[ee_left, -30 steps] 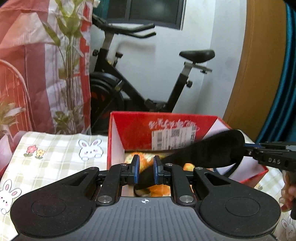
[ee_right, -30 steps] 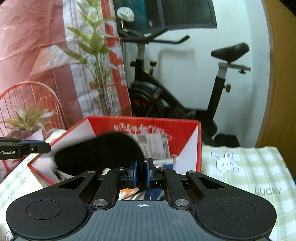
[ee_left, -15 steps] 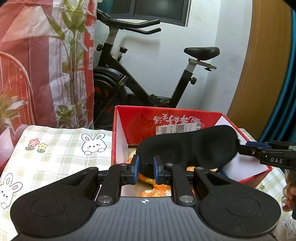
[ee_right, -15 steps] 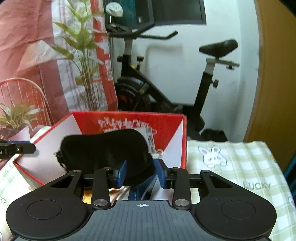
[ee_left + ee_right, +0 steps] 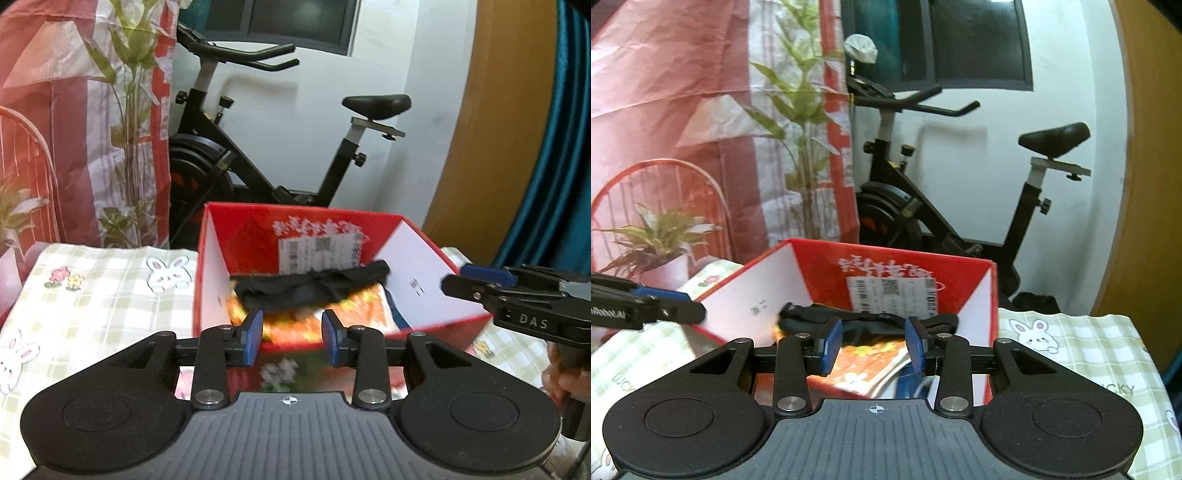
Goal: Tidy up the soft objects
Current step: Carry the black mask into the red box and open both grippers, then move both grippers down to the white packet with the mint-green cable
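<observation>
1. Beyond both pairs of fingers stands a red box (image 5: 236, 258) on a checked bunny tablecloth (image 5: 110, 288). Behind it are an exercise bike (image 5: 280, 155) and a leafy plant (image 5: 801, 122).
2. A black sleep mask (image 5: 314, 290) lies crumpled inside the box, on an orange printed item (image 5: 303, 325), just ahead of the fingers.
3. The left gripper (image 5: 291, 338) has just been opening; its blue pads stand apart with nothing between them.
4. The right gripper (image 5: 873, 345) also has its fingers apart and holds nothing; the mask lies free beyond them.
</observation>
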The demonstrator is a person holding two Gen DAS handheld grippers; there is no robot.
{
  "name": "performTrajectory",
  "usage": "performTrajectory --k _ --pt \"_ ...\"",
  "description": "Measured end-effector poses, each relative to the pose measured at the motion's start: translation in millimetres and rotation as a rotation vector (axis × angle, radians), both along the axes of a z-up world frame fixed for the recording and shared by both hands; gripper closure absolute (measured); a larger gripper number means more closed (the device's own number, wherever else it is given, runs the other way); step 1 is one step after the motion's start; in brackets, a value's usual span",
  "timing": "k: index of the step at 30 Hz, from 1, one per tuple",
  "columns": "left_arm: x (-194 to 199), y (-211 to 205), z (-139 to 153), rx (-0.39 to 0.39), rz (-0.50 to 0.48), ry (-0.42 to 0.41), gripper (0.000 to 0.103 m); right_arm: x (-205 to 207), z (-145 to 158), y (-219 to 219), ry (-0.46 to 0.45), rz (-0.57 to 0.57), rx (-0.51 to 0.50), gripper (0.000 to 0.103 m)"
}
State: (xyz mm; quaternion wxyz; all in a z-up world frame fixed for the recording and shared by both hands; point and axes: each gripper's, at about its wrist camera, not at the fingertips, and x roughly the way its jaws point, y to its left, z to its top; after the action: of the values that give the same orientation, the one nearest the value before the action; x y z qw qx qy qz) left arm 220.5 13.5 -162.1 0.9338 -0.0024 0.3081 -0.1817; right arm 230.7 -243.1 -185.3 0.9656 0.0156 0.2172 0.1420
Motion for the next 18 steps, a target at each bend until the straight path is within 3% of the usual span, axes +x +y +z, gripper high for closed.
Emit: performTrajectory --k 9,18 --pt "-37 -10 -26 -0.048 -0.056 0.074 0.066 -38 -16 12 0.003 0.038 0.048 0.068" --pt "-39 -20 -72 -0.058 -0.092 0.189 0.067 -55 -71 10 0.136 -0.011 0.123 0.068"
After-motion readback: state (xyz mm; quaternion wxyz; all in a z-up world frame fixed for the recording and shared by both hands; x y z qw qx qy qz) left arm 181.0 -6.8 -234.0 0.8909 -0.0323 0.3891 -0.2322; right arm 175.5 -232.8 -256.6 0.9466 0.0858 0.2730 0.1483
